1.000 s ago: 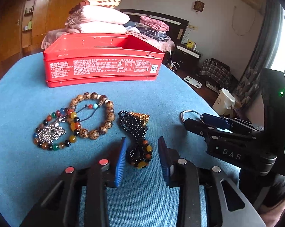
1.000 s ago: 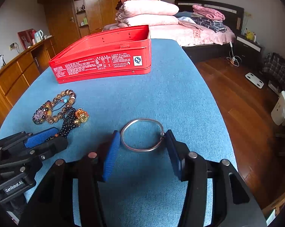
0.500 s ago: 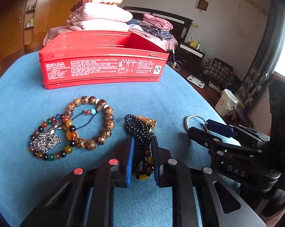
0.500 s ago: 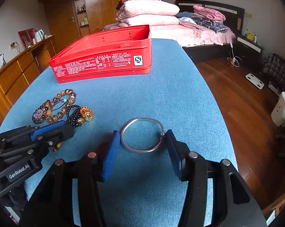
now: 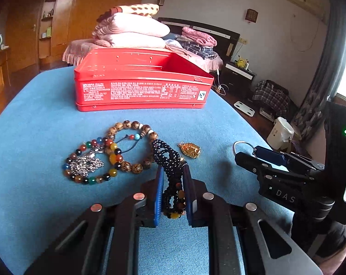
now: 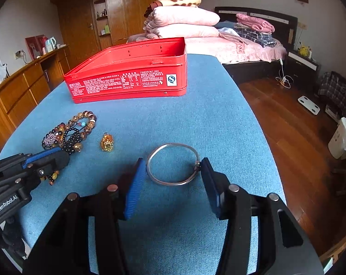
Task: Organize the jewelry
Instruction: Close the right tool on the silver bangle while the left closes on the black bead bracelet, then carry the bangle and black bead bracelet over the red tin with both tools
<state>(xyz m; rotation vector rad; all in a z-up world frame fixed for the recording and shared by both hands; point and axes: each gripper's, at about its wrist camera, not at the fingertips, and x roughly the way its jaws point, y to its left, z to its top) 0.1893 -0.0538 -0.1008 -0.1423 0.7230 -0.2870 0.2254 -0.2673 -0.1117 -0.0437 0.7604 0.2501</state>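
Gripping: left gripper (image 5: 173, 190) clamped on black bead strand (image 5: 170, 160), near centre of blue desk (image 5: 35, 126).
Right gripper (image 6: 171, 181): apart, flanking silver bangle (image 6: 173, 163).
Red tin (image 5: 140, 80): far side, open.

A matt, finely napped blue cloth covers the table (image 6: 218, 119), and on it stands the glossy red painted-metal tin box (image 6: 131, 78) with printed white lettering. The thin silver metal bangle (image 6: 173, 163) is smooth and polished, the small gold-coloured pendant (image 5: 189, 150) shines like metal, and the string of small black beads (image 5: 170, 160) and the speckled brown bead bracelet (image 5: 136, 149) look glassy and polished. The left tongs (image 5: 173, 194) and right tongs (image 6: 170, 183) are matt black plastic with ribbed blue rubbery pads (image 6: 132, 190) and bright metal screw heads.
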